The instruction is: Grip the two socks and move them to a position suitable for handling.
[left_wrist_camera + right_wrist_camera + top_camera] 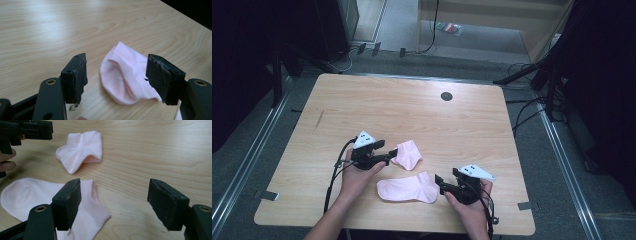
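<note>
My left tongs (391,151) gape around the crumpled pink sock (407,154), pads clear. My right tongs (440,183) are open beside the flat sock (408,189) on the worktop (412,105), gripping nothing.

Two pale pink ankle socks lie on the table. The folded sock (407,154), bunched into a small lump with its cuff apparently tucked under, sits at about eleven o'clock from the flat sock (408,189). That one lies spread out lengthwise, toe to the left, nearly touching its neighbour.
</note>
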Action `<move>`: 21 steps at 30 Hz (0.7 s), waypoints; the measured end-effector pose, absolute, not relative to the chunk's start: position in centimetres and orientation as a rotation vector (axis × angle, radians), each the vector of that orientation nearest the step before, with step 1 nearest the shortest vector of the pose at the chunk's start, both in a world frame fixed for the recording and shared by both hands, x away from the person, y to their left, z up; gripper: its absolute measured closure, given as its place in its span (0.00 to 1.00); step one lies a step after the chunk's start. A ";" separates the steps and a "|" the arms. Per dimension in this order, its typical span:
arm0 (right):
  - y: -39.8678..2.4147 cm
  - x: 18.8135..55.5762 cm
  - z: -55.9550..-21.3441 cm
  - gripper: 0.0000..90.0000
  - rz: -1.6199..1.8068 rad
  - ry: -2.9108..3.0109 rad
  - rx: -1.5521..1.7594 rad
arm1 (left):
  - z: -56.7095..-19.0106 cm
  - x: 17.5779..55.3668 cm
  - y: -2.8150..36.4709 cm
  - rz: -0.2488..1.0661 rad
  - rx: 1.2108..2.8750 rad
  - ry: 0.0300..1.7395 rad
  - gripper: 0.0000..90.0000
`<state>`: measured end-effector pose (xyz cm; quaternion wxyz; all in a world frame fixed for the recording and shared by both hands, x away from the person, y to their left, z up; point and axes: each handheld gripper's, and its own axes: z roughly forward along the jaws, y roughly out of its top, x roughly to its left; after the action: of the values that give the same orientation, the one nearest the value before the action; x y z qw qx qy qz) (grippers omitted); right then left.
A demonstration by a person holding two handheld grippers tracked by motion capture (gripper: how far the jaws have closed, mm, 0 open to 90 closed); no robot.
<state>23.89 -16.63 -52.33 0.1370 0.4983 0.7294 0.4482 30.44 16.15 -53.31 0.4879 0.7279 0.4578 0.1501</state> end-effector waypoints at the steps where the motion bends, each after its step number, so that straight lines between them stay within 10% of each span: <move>1: -16.5 23.9 -52.3 0.31 1.300 2.110 1.452 | -53.4 30.3 16.5 0.364 1.762 1.122 0.38; 21: -10.4 25.8 -49.3 0.44 1.342 2.157 1.309 | -54.4 30.0 16.5 0.386 1.756 1.149 0.51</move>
<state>25.78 -10.40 -49.35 0.1415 0.4536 0.7471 0.4648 29.97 16.52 -54.36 0.4829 0.7208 0.4714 0.1584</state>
